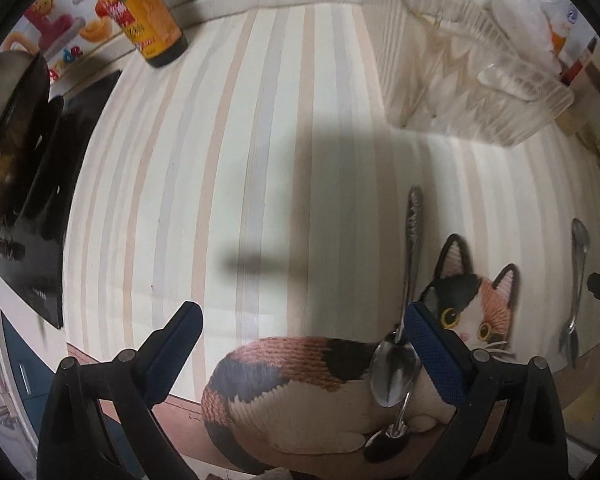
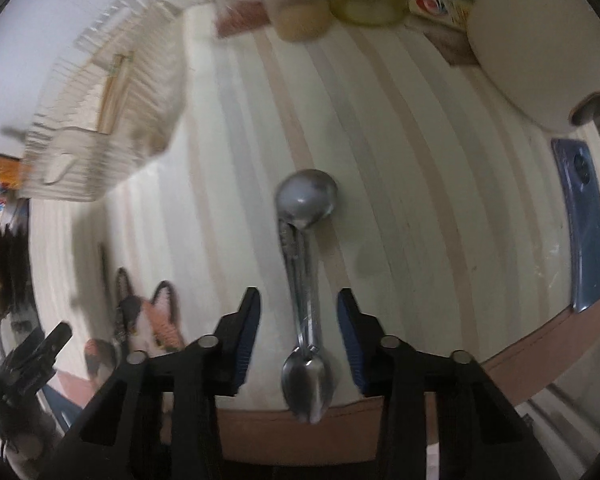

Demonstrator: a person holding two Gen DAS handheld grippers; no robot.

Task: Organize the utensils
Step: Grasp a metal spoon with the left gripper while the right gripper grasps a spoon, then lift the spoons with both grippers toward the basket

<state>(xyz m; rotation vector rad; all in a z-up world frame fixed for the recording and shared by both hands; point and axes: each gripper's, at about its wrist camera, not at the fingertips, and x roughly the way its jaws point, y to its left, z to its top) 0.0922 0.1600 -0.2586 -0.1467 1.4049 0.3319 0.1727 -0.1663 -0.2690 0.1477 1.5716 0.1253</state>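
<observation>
Claw check: left claw (image 1: 300,344) gapes fully, empty, a spoon (image 1: 396,360) on the cat mat (image 1: 300,392) by one finger. Right claw (image 2: 299,340), part-open, straddles untouched paired spoons (image 2: 306,320) on the desk (image 2: 400,200). Clear rack (image 1: 472,80) stands well apart; sorting judged barely begun.

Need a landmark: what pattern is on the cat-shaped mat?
Calico cat mat: orange, black, white; clearest in left wrist view.

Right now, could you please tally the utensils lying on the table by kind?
Spoons: 3 (large spoon, small spoon partly under it, round spoon farther right)
Forks: 1 (fork, handle overlapping the round spoon's)
Total: 4
</observation>
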